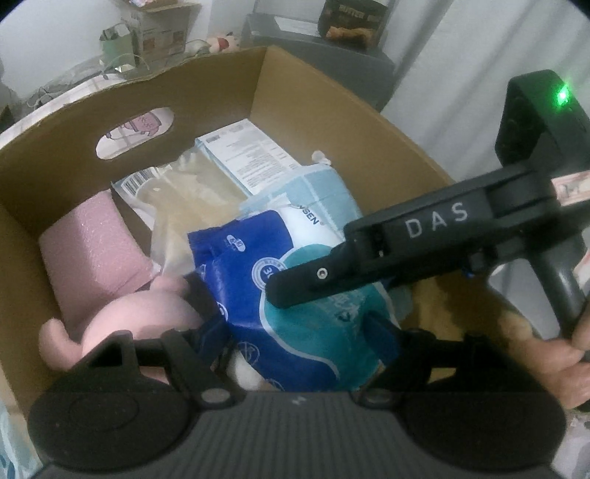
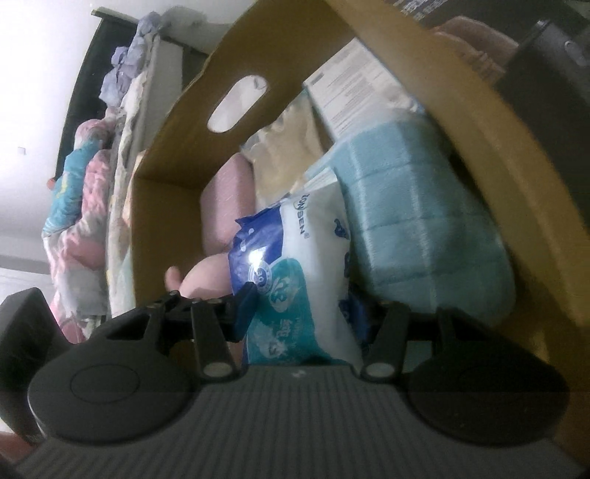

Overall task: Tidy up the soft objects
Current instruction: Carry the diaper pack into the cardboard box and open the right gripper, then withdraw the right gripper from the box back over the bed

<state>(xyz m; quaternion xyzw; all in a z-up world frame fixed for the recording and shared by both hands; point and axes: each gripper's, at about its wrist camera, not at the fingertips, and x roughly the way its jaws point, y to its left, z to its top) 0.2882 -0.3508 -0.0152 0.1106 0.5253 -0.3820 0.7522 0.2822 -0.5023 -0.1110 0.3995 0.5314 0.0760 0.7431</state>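
A blue, white and teal tissue pack (image 1: 258, 280) hangs inside an open cardboard box (image 1: 332, 121). My left gripper (image 1: 295, 331) is shut on its near end, one finger on each side. From the right, the right gripper's upper finger (image 1: 313, 274) lies across the pack. In the right wrist view my right gripper (image 2: 308, 313) is shut on the same tissue pack (image 2: 313, 258). Under and around it lie a pink plush toy (image 1: 140, 317), a pink foam block (image 1: 92, 250), a light blue pack (image 1: 324, 191) and a cream bag (image 1: 191, 195).
A printed sheet (image 1: 250, 154) leans on the box's far wall, which has an oval handle hole (image 1: 136, 132). A hand (image 1: 553, 368) holds the right gripper's handle. Rumpled bedding (image 2: 84, 206) lies beyond the box (image 2: 177, 147). Grey furniture (image 1: 324, 48) with a dark tin (image 1: 354, 18) stands behind.
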